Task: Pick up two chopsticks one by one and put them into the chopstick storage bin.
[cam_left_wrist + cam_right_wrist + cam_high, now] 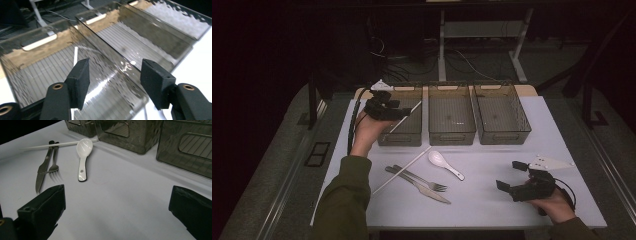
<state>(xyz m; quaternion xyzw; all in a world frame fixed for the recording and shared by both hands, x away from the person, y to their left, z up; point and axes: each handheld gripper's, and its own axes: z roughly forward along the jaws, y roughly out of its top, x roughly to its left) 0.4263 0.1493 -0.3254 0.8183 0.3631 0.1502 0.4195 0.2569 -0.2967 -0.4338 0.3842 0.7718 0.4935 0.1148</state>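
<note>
My left hand-held gripper (404, 113) hangs jaws apart over the left bin (402, 135), white chopstick (405, 117) leaning inside; it could tip out. Right hand-held gripper (508, 180) idles, apart, over desk (492, 200).

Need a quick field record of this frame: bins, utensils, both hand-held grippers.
bins: three smoky see-through bins in a row at the table's far side
left bin: one white chopstick leans in it
middle bin: looks empty
right bin: looks empty
on table: second white chopstick, knife, fork, white spoon
left hand-held gripper: over the left bin, jaws apart, nothing between them
right hand-held gripper: low at the table's near right, jaws wide, empty
</note>
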